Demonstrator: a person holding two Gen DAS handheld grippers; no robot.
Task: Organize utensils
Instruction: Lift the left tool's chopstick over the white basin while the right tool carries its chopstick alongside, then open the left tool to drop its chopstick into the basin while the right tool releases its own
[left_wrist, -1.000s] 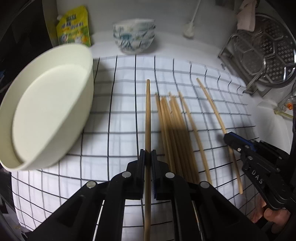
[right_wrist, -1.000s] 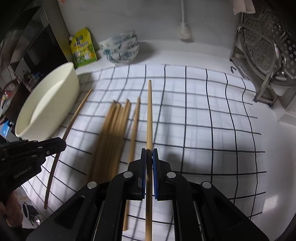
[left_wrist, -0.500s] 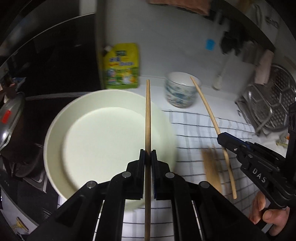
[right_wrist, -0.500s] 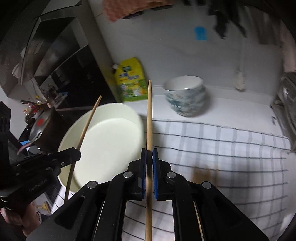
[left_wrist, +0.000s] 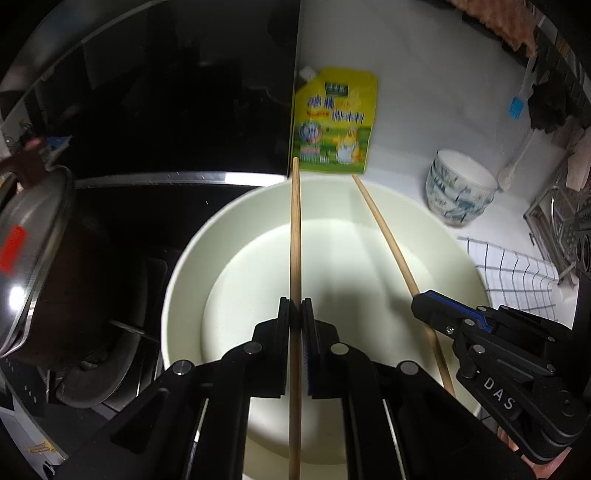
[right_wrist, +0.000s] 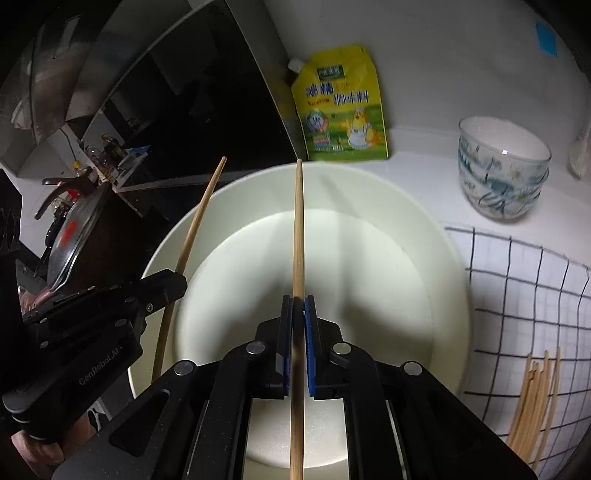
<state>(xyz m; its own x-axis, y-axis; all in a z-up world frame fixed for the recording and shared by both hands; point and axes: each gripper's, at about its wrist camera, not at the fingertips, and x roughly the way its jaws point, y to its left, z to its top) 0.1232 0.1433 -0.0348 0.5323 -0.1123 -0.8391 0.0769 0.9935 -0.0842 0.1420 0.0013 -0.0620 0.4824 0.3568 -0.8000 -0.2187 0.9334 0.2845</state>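
Chopsticks, one clamped in each hand-held gripper, marked "DAS" and "GenRobot.AI", over basin.

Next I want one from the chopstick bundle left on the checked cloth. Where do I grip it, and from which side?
Take the outermost stick of the chopstick bundle at mid-length, coming from above with the jaws across its width. The sticks lie flat, parallel and touching on the checked cloth, so only an edge stick leaves room for a finger beside it.

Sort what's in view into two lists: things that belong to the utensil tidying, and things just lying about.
Part of the job:
left gripper shut on a chopstick
right gripper shut on a second chopstick
cream basin beneath both
loose chopsticks on the checked cloth

Lying about:
yellow pouch
patterned bowls
lidded pot
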